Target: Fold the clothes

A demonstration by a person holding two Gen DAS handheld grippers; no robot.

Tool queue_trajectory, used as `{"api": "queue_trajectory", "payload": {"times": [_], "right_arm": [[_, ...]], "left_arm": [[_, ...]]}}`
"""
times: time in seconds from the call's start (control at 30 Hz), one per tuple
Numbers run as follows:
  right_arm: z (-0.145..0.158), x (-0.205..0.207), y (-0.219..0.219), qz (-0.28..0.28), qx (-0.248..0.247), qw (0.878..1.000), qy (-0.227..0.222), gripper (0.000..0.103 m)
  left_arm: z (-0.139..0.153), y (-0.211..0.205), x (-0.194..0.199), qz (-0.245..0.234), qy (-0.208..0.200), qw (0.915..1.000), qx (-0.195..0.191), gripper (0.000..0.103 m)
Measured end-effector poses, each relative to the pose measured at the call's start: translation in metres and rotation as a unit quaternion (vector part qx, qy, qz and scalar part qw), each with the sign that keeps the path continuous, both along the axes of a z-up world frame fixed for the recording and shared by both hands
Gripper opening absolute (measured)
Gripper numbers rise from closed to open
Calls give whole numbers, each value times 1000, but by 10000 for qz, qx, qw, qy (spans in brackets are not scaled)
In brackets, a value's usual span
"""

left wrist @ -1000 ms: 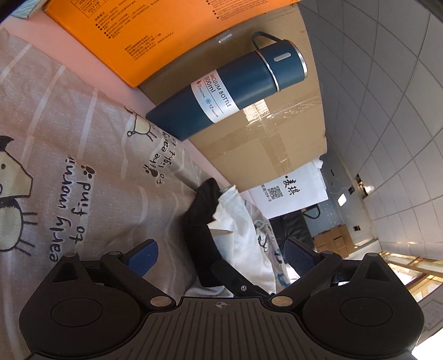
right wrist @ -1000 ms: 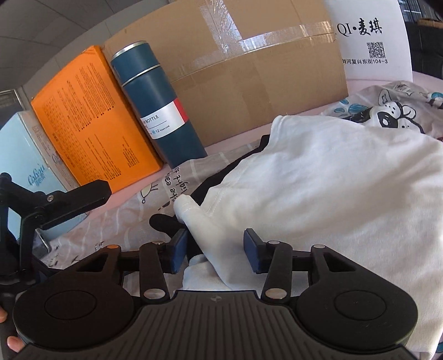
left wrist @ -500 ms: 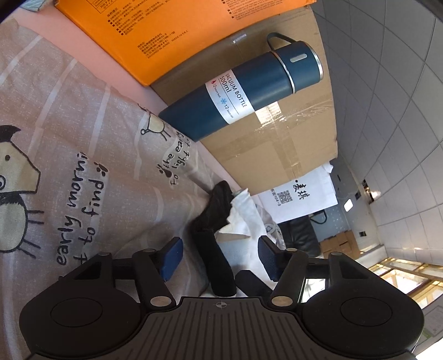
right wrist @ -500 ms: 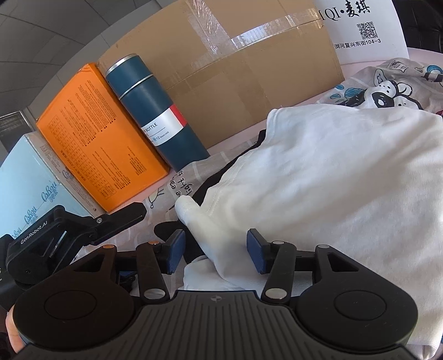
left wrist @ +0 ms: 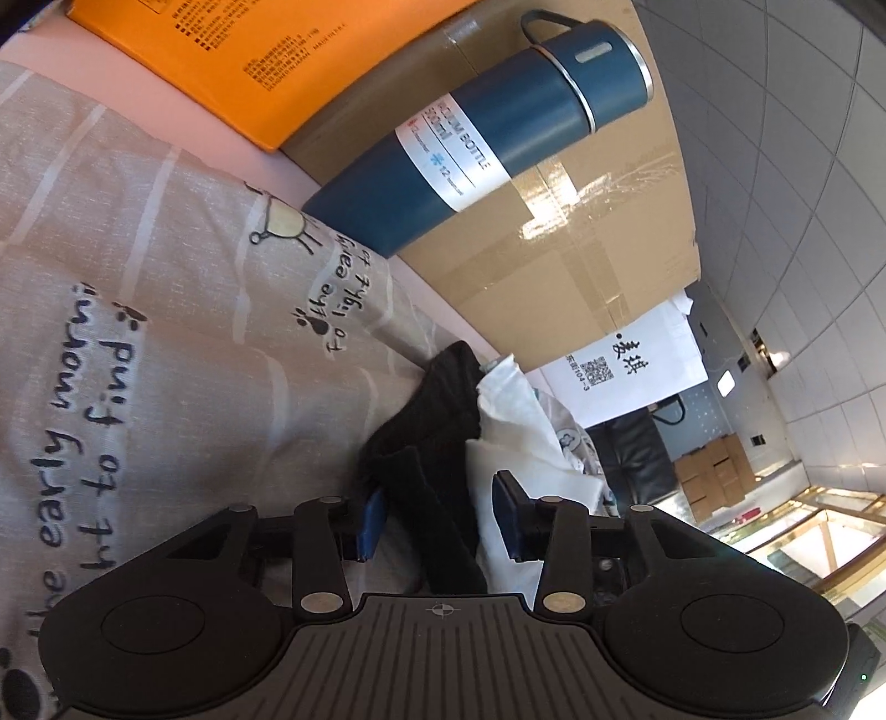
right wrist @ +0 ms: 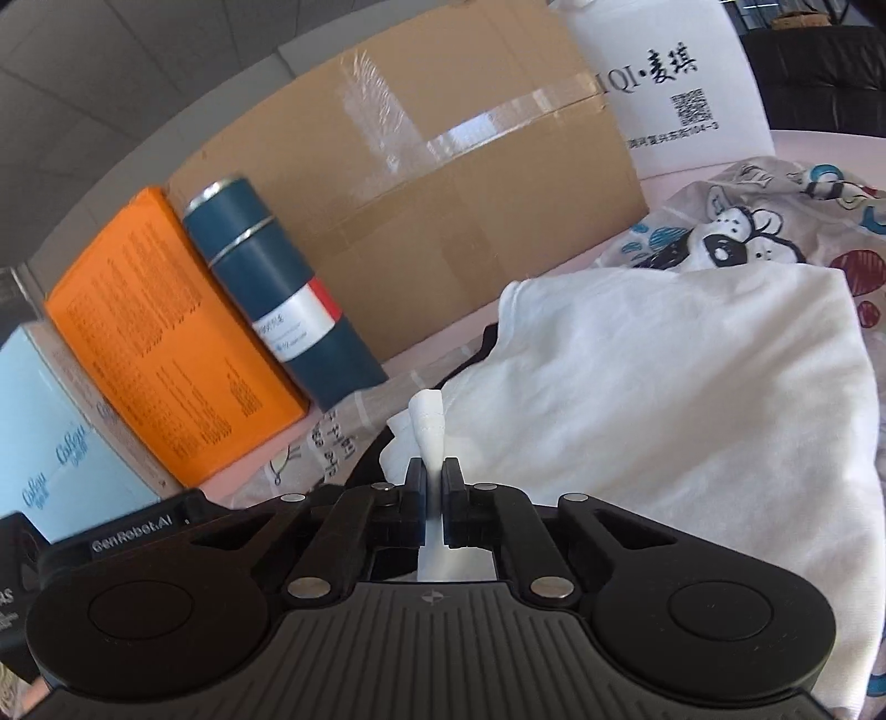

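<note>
A white garment lies over a black garment on a beige printed cloth. My right gripper is shut on a bunched corner of the white garment, which sticks up between its pads. My left gripper is open, its blue pads either side of the black garment's edge and the white garment beside it. Part of the left gripper's body shows at the lower left of the right wrist view.
A dark blue vacuum bottle, an orange box and a taped cardboard box stand behind the clothes. A white bag and a cartoon-print cloth are at the right.
My right gripper has shut on the white garment's corner and lifted it. My left gripper's jaws have narrowed around the black garment's edge and stay open.
</note>
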State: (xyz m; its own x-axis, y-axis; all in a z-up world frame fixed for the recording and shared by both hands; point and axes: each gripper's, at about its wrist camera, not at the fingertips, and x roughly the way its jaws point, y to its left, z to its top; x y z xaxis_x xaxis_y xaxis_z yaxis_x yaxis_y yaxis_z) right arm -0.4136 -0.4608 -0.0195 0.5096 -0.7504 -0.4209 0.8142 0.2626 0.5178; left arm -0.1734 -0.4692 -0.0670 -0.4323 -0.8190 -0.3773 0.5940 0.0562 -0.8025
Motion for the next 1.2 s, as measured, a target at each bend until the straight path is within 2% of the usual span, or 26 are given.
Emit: {"api": "queue_trajectory", "payload": {"times": [0.17,0.23,0.27,0.33,0.43,0.57,0.73,0.93,1.07,1.2], "right_arm": [[12,-37,8,-590,-244,9962,-591,5],[12,-52,10,-805,-299,9926,-860,5],[12,-59,11,-908,-327,9904,-991,5],[12,-72,13,-1066,-390,9862,-1209,4],[12,-87,18,-1112,-647,9790,-1580,4],[14,-102,27,-1026,-1099,9672,-2050,4],[23,-106,33,-760,-1306,9605,-2335,4],[31,-100,55,-546,-1252,9568,-2568,4],[37,-96,70,-403,-1215,9537,-2722,4],[43,-91,84,-259,-1177,9502,-2875,4]], "left_arm": [[2,-17,-30,-379,-393,9984,-135,40],[4,-20,-40,-418,-754,9960,-239,37],[5,-20,-44,-421,-957,9941,-295,24],[7,-17,-48,-377,-1261,9905,-395,6],[16,-4,-43,-245,-1153,9897,-807,4],[43,25,-37,-52,-1137,9823,-1488,4],[86,71,-18,508,-1330,9649,-2207,4],[136,138,34,1385,-1575,9389,-2729,3],[154,199,72,1964,-1894,9202,-2806,3],[153,255,93,2225,-2424,9104,-2509,3]]}}
